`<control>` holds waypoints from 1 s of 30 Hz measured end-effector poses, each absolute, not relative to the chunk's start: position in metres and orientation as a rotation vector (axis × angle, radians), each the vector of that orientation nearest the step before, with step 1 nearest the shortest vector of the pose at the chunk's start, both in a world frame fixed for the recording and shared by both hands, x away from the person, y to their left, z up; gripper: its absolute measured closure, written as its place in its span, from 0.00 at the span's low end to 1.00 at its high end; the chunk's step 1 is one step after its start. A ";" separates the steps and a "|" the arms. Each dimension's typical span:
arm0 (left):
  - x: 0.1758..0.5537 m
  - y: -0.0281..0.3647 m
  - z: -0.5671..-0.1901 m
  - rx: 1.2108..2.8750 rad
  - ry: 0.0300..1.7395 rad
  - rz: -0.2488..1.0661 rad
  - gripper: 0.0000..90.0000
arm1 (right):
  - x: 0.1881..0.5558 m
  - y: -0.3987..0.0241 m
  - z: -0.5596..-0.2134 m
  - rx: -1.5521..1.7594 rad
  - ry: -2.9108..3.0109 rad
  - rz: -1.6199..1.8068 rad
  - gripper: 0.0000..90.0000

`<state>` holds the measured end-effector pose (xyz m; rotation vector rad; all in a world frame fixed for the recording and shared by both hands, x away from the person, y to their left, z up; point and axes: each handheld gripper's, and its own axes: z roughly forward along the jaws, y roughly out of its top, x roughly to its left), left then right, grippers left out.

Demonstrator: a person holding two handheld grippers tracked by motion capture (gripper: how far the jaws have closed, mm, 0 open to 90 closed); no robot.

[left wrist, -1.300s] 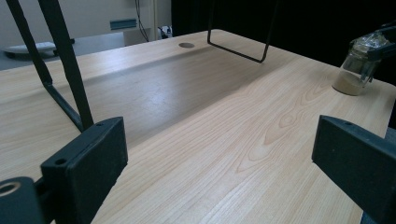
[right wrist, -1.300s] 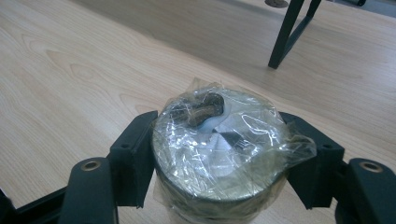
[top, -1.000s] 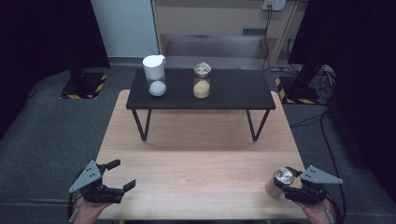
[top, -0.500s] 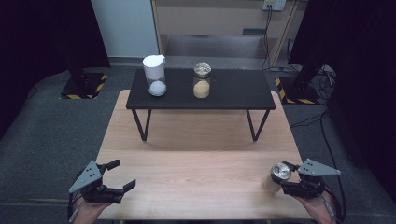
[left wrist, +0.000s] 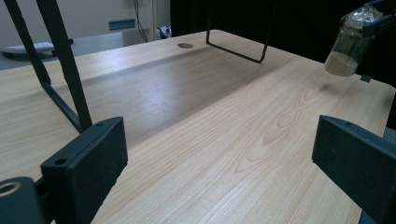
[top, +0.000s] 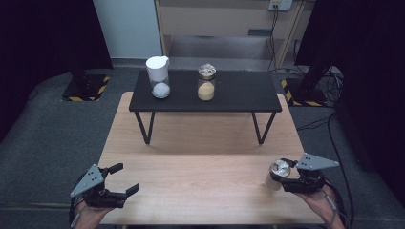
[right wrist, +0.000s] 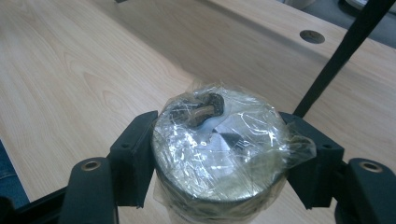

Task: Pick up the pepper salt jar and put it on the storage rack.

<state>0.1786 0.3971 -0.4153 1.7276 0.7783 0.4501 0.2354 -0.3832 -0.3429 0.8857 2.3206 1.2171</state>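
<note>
Starting at the left of the high view, the left gripper [top: 120,180] sits at the near left corner of the wooden table [top: 200,162], held in a hand at the bottom edge, with its jaws spread wide and nothing between them; in the left gripper view both black jaws stand far apart over bare wood. Farther back, a low black stand [top: 229,93] straddles the far part of the table on thin metal legs. On the stand, to the left, is a white-topped jar [top: 158,76] with pale contents, and just right of it, apart from it, a second jar [top: 206,82] with yellow contents. At the near right corner, the right gripper [top: 282,172] pinches a small jar [top: 278,171] at its top, one jaw pressed on each side of the lid. In the right gripper view the lid [right wrist: 219,144] is round, shiny and covered in crinkled clear film, and it faces that camera. In the left gripper view the small jar [left wrist: 350,44] is clear of the tabletop and tilted: its long axis leans, with the film-covered top up and toward the right gripper and its base, holding a thin layer of tan powder, down and toward the table's middle.
</note>
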 end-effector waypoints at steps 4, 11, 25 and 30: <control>0.179 0.397 -0.415 1.728 0.778 0.450 0.03 | 0.243 -0.380 -0.333 0.864 2.339 1.228 0.38; 0.179 0.397 -0.415 1.727 0.776 0.448 0.03 | 0.256 -0.369 -0.314 0.826 2.375 1.213 0.38; 0.179 0.397 -0.416 1.725 0.775 0.446 0.03 | 0.282 -0.351 -0.278 0.781 2.435 1.216 0.38; 0.179 0.397 -0.416 1.725 0.775 0.445 0.03 | 0.288 -0.346 -0.266 0.769 2.440 1.211 0.38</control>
